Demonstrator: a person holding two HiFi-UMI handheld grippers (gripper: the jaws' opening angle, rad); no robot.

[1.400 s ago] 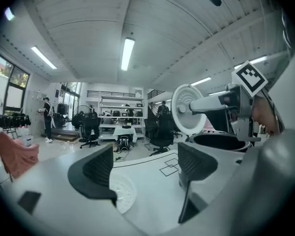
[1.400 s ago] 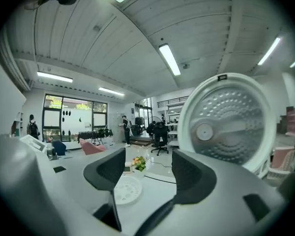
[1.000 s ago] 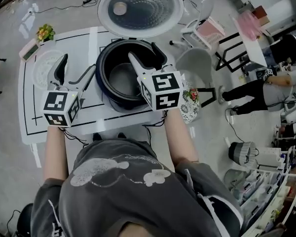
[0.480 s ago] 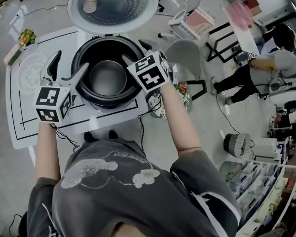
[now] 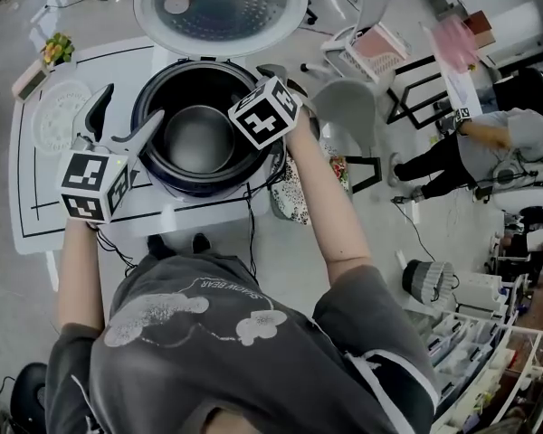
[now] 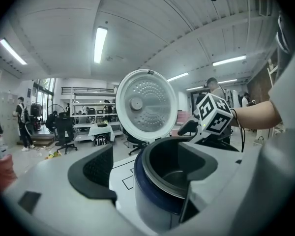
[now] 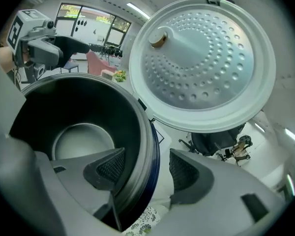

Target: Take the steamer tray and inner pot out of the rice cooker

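The rice cooker (image 5: 163, 174) stands on the white table with its lid (image 5: 220, 7) up. The dark inner pot (image 5: 199, 138) sits inside it, showing a pale round bottom (image 7: 83, 139). My left gripper (image 5: 131, 105) is open astride the pot's left rim (image 6: 155, 173), one jaw inside and one outside. My right gripper (image 5: 270, 84) is open astride the right rim (image 7: 140, 146) in the same way, mostly hidden under its marker cube in the head view. Neither holds anything. A white perforated steamer tray (image 5: 59, 116) lies on the table left of the cooker.
A small potted flower (image 5: 57, 51) stands at the table's far left corner. A floral-patterned mat (image 5: 294, 193) hangs off the table's right edge. Grey chairs (image 5: 348, 107) stand just right of the table, and a person (image 5: 489, 143) bends over farther right.
My right gripper has moved from over the pot's middle to its right rim and now straddles it. The left gripper has kept its place at the left rim.
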